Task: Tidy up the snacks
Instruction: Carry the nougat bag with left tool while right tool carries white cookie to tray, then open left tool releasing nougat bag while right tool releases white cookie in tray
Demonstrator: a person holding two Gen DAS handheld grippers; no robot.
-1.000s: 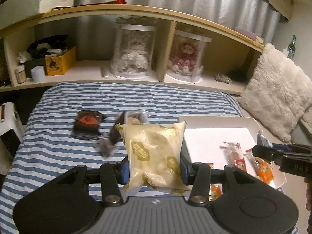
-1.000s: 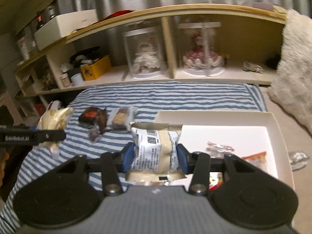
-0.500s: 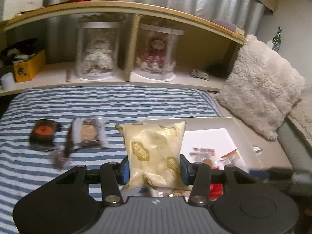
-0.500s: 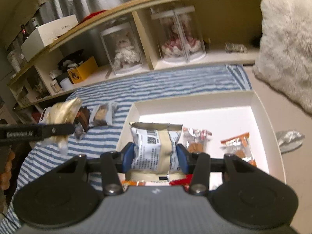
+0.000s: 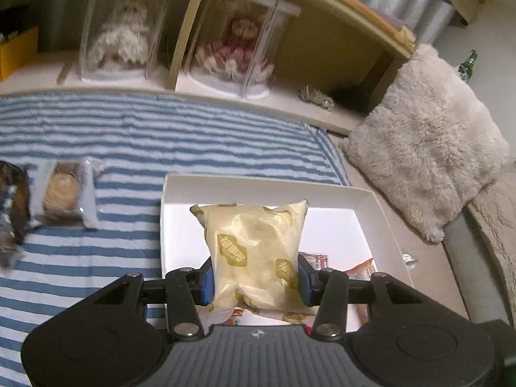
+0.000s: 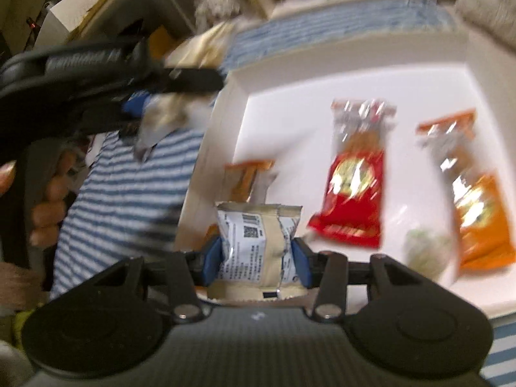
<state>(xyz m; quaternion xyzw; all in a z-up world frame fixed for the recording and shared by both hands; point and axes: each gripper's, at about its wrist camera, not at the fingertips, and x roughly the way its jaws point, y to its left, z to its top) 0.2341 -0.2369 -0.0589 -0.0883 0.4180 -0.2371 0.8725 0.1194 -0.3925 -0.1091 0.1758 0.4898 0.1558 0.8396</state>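
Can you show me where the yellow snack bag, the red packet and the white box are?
yellow snack bag (image 5: 254,251), left wrist view, front face.
red packet (image 6: 353,190), right wrist view, its middle.
white box (image 5: 258,182), left wrist view, far wall.

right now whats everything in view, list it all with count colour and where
yellow snack pack: 1, pale yellow, in left gripper above box
white snack pack: 1, white, in right gripper over box's near-left corner
white box: 1, on bed
red packet: 1, in box
orange packets: at least 2, in box
clear-wrapped pastry: 1, tan, on striped blanket
doll cases: 2, clear, on shelf
fluffy pillow: 1, cream, right of box
left gripper: shut
right gripper: shut
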